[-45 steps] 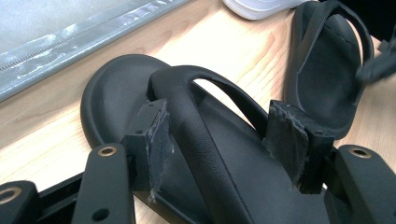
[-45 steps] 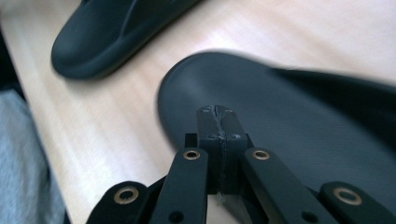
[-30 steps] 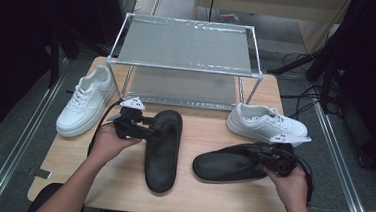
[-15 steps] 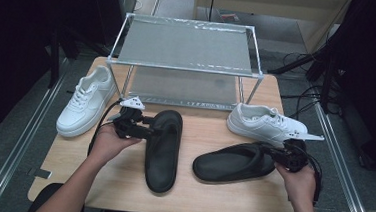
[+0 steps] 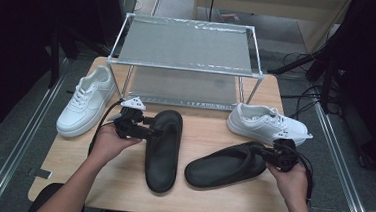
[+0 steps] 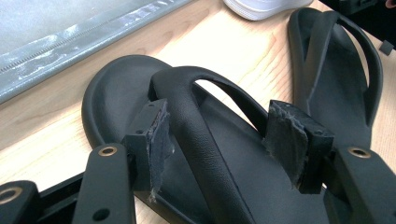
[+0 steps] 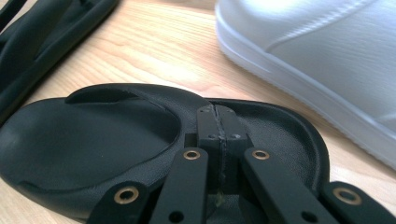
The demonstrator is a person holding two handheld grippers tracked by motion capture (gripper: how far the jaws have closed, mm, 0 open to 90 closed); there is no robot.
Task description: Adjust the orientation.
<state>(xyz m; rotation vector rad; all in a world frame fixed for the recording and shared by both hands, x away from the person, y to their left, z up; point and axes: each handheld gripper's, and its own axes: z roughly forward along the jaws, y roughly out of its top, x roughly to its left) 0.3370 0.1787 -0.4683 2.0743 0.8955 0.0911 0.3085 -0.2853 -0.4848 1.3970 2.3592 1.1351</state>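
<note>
Sliding rightward, the right tongs (image 5: 266, 155) have released the slipper (image 5: 224, 164).

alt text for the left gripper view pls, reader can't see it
The left gripper has its open jaws astride the strap of a black slipper on the wooden table. A second black slipper lies beyond, a white sneaker at the top edge.

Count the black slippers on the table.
2. One slipper lies lengthwise at centre, by the left tool. The other slipper lies crosswise to its right, near the white sneaker. None seem hidden.
</note>
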